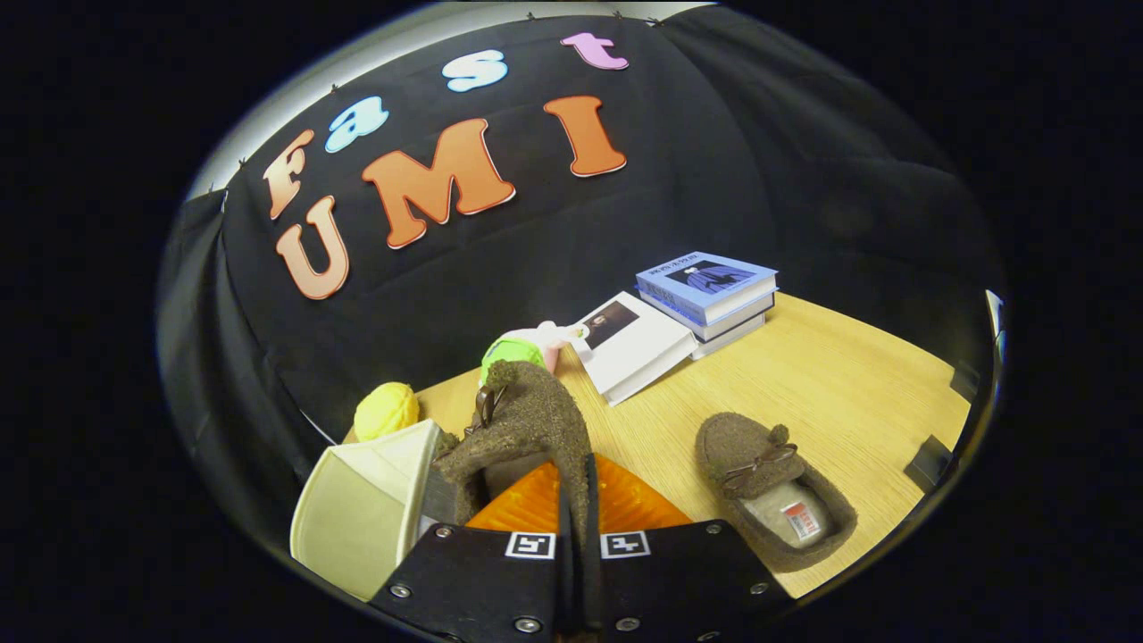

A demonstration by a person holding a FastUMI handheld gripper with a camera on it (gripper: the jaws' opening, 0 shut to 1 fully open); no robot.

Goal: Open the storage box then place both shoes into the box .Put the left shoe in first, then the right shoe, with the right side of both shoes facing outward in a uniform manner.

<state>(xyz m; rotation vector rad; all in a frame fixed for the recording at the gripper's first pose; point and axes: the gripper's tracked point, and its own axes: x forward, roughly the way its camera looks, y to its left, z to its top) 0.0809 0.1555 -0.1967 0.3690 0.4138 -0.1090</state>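
My gripper (577, 527) is shut on a brown fuzzy shoe (527, 424), pinching the shoe's side wall between both fingers. The shoe hangs lifted, toe pointing away from me, with a small bow near its tip. Just left of the held shoe stands the cream storage box (366, 505), its opening turned toward the shoe. The second brown shoe (772, 500) lies flat on the wooden table (848, 393) to the right of my fingers, its insole and bow facing up.
Beyond the held shoe lie a yellow ball (386, 409) and a green and pink toy (522, 346). A white book (632, 344) leans against a stack of books (710, 290) at the back. Black clamps (929, 464) sit at the table's right edge.
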